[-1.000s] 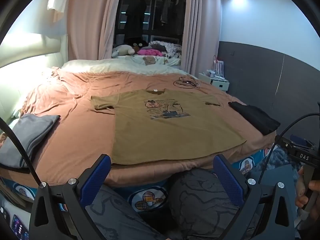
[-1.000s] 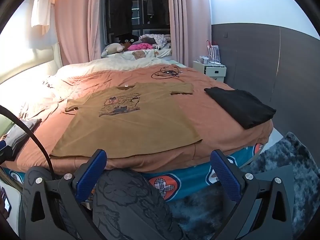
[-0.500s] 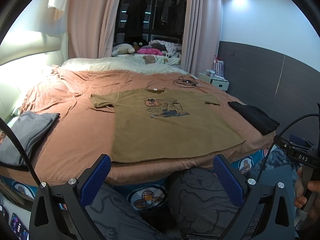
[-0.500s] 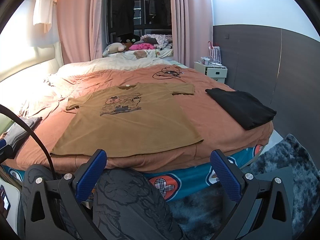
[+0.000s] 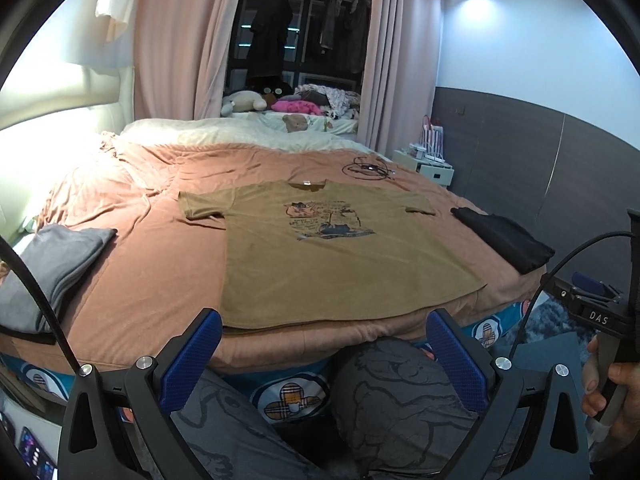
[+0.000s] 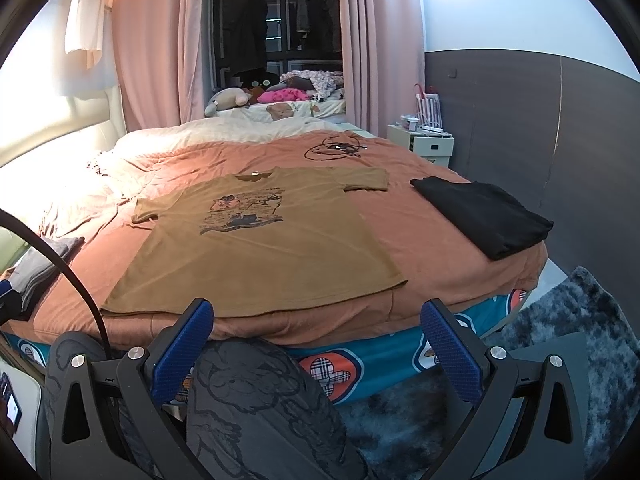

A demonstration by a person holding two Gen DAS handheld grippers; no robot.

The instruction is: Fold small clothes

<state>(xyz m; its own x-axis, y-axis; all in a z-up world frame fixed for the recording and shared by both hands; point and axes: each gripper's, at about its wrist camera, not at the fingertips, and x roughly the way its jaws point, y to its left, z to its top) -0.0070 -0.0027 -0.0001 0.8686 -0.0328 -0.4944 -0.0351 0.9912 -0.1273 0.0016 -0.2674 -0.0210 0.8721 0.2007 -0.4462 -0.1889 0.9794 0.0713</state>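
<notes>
A T-shirt (image 5: 328,252) lies flat on the bed (image 5: 152,264), collar toward 12 o'clock. At its 9 o'clock sit folded clothes (image 5: 52,264); at 3 o'clock, a folded garment (image 5: 504,238) near the bed's edge. A coiled cable (image 5: 366,168) lies beyond at 1 o'clock, a nightstand (image 6: 430,146) off the bed farther right.

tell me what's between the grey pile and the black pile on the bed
The brown t-shirt lies flat between the grey pile and the black pile, with bare bedspread either side; the left wrist view shows it.
</notes>
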